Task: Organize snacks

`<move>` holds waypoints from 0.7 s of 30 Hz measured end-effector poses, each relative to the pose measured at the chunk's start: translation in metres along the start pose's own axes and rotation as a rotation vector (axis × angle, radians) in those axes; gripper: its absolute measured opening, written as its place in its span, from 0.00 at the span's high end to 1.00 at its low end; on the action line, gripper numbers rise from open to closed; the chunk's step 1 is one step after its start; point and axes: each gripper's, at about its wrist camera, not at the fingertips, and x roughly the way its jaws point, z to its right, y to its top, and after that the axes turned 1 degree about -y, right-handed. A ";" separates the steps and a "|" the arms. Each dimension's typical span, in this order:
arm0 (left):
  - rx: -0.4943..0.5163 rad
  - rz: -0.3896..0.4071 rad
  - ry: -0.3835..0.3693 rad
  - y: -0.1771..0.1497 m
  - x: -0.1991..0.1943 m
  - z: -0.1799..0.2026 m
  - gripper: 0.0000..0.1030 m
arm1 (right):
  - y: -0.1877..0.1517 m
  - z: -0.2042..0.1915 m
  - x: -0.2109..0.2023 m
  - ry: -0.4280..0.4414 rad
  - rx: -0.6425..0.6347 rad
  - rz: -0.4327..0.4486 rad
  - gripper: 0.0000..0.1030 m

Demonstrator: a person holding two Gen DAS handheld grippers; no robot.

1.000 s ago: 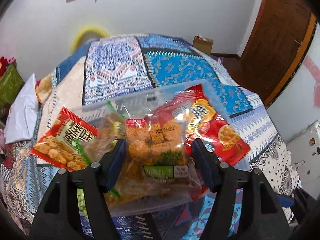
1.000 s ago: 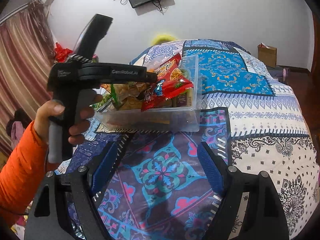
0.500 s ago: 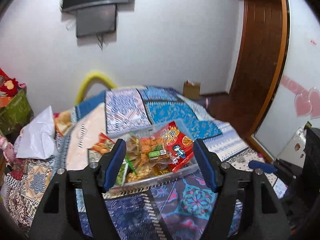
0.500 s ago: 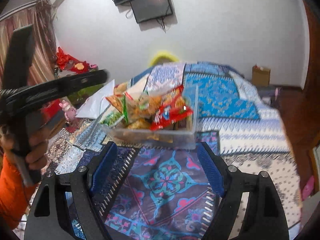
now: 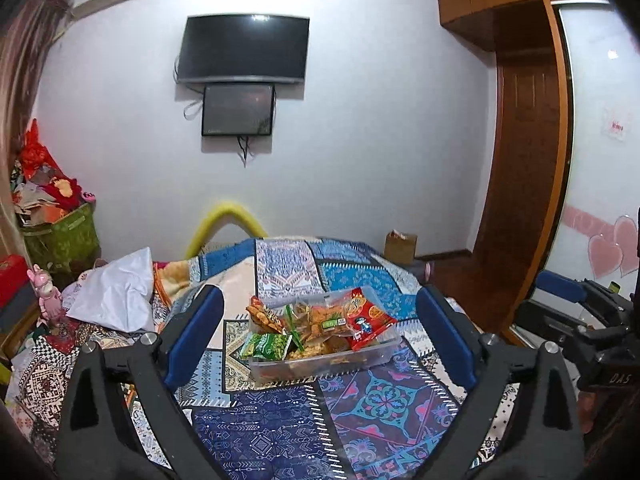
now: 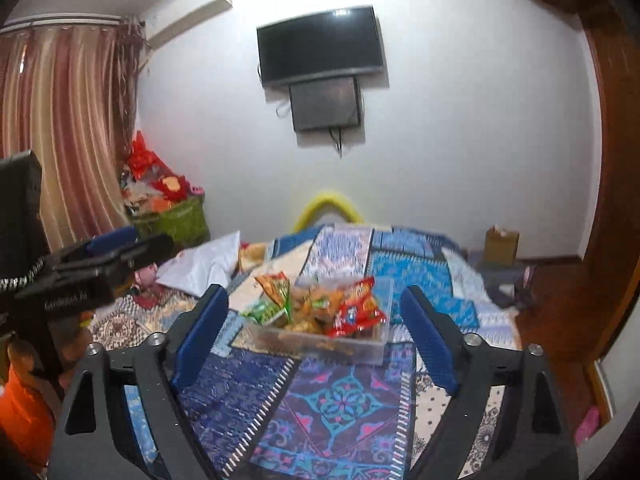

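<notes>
Snacks (image 5: 320, 324) heaped in a clear tub (image 5: 380, 354) on the bed (image 5: 304, 416).
Both claws, left (image 5: 319, 338) and right (image 6: 316, 330), are opening, nothing between them; lower packets are hard to read.

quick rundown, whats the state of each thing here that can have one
left claw: jaws opening, nothing between them
right claw: jaws opening, nothing between them
clear plastic container: on the bedspread, no lid on, heaped with snacks
red snack packet: sealed, sticking up over the container's rim
green snack packet: sealed, hanging over the container's left edge
wall TV: screen dark
wooden door: whether shut, cannot tell
</notes>
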 end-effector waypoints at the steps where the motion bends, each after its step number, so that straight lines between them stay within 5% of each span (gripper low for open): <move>1: 0.002 0.008 0.005 -0.001 -0.005 0.001 0.04 | 0.000 -0.003 -0.004 0.001 -0.005 0.009 0.08; 3: -0.001 0.020 0.010 -0.004 -0.014 0.004 0.01 | 0.001 -0.006 -0.010 -0.005 -0.009 0.030 0.00; 21: -0.009 0.030 0.025 -0.017 -0.030 0.010 0.01 | -0.007 -0.013 -0.015 -0.017 -0.017 0.028 0.00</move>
